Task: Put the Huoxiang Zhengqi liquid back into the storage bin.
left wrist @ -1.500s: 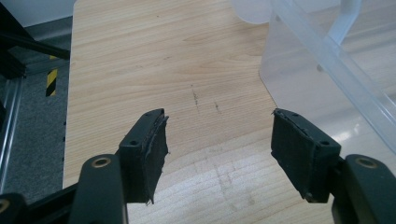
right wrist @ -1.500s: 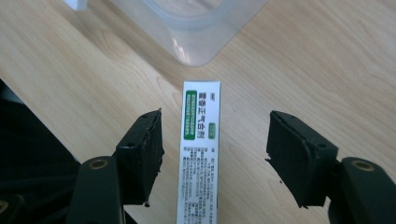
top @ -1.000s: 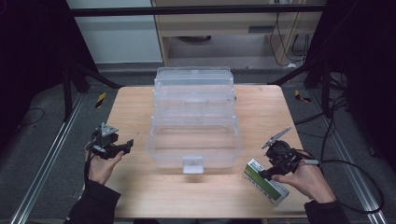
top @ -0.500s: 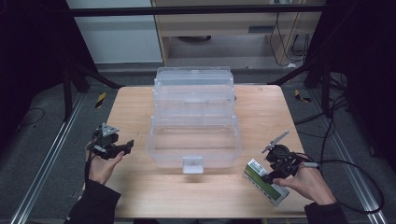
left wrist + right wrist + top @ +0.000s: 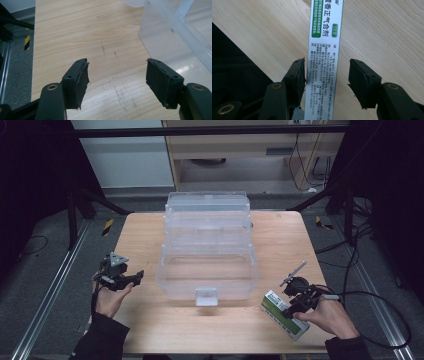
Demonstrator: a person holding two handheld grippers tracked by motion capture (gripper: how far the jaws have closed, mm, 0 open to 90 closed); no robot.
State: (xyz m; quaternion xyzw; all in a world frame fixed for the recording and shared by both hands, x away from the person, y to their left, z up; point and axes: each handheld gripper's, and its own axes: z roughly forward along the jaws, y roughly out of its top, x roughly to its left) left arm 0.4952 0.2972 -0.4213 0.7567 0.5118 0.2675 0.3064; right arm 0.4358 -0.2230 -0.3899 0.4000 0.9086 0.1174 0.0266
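Right gripper (image 5: 325, 75) straddled the white-and-green box (image 5: 324, 50), which lay flat at the near right corner of the wooden table (image 5: 150, 320). Jaws had just been closing, the box between them; one pad sat at the box's edge, the other stood clear of it with a gap, so no grip. In the high view the box (image 5: 282, 312) lay just right of the clear plastic bin (image 5: 207, 265). Left gripper (image 5: 117, 75) hovered over bare table near the bin's left wall, jaws wide open, nothing between them.
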